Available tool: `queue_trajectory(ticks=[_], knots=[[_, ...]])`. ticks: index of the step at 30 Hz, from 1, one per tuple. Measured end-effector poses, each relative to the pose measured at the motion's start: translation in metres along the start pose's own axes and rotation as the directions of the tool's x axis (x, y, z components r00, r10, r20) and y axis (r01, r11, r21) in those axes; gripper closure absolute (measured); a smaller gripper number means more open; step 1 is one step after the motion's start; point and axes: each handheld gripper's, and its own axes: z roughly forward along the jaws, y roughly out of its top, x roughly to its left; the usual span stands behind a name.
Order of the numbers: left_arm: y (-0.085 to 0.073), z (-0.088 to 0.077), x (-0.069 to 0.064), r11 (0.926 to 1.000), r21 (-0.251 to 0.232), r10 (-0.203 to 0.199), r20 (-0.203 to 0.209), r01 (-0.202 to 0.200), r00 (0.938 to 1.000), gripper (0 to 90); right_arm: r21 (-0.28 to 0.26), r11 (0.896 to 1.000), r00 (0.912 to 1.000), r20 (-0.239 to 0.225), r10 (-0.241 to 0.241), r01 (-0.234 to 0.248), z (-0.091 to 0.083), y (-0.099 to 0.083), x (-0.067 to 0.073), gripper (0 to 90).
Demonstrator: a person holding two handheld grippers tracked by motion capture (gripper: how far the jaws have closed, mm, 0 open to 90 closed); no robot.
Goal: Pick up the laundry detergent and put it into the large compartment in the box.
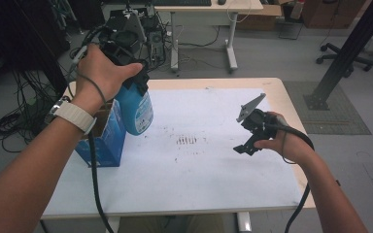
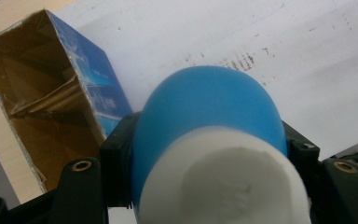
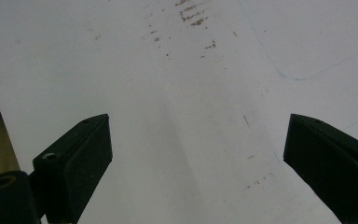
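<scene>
at the far left of the table stood the open blue carton, its mouth up and its brown inside empty as far as the left gripper view showed. just beside and above it hung the blue bottle, clear of the white sheet and gripped near its upper end by the left gripper, whose jaws were clamped on either flank of the bottle just below the white cap. the bottle looked like smooth rounded plastic, likely slippery and light to middling in weight; how full it was could not be told. its walls would probably give a little under pressure, so the stiffer shoulder near the cap seemed the safest place to hold, where the jaws already sat. the carton's thin card walls would likely buckle or tip if the bottle's base caught a rim, and the mouth looked only a little wider than the bottle. the middle of the sheet lay bare but for faint scuff marks. to the right, the right gripper hovered low over the sheet with its jaws wide apart and nothing between them, well apart from the bottle, leaving open room across the middle, and the table's right edge was near that hand
</scene>
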Motion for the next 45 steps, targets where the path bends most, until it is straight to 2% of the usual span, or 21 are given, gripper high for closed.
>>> queue_trajectory(ticks=[7,19,29,37,39,44,45], knots=[[0.002,-0.011,0.010,0.9987,-0.011,-0.049,-0.022,0.049,0.9985,37.1,-0.003,1.000,1.0000,0.002,-0.003,0.003,-0.002,0.001,0.000,8.0],[-0.001,-0.022,0.023,0.9956,-0.028,-0.091,-0.046,0.089,0.9948,37.2,-0.001,1.000,1.0000,0.000,-0.005,0.005,-0.002,0.003,0.001,7.9],[-0.002,-0.032,0.040,0.9905,-0.031,-0.136,-0.061,0.134,0.9888,37.2,-0.001,1.000,1.0000,-0.001,-0.004,0.004,-0.003,0.003,0.001,7.9],[-0.005,-0.038,0.053,0.9832,-0.048,-0.179,-0.066,0.176,0.9816,37.2,0.002,1.000,1.0000,-0.001,-0.005,0.005,-0.003,0.003,0.000,8.0],[-0.007,-0.041,0.058,0.9794,-0.056,-0.197,-0.069,0.194,0.9779,37.2,0.004,1.000,1.0000,0.003,-0.006,0.006,-0.004,0.003,0.000,8.0],[-0.009,-0.044,0.064,0.9758,-0.063,-0.214,-0.077,0.209,0.9738,37.1,0.004,1.000,1.0000,0.001,-0.005,0.005,-0.004,0.003,0.000,8.0],[-0.010,-0.046,0.067,0.9729,-0.067,-0.226,-0.079,0.221,0.9709,37.2,0.006,1.000,1.0000,-0.001,-0.008,0.008,-0.004,0.004,0.001,8.0]])
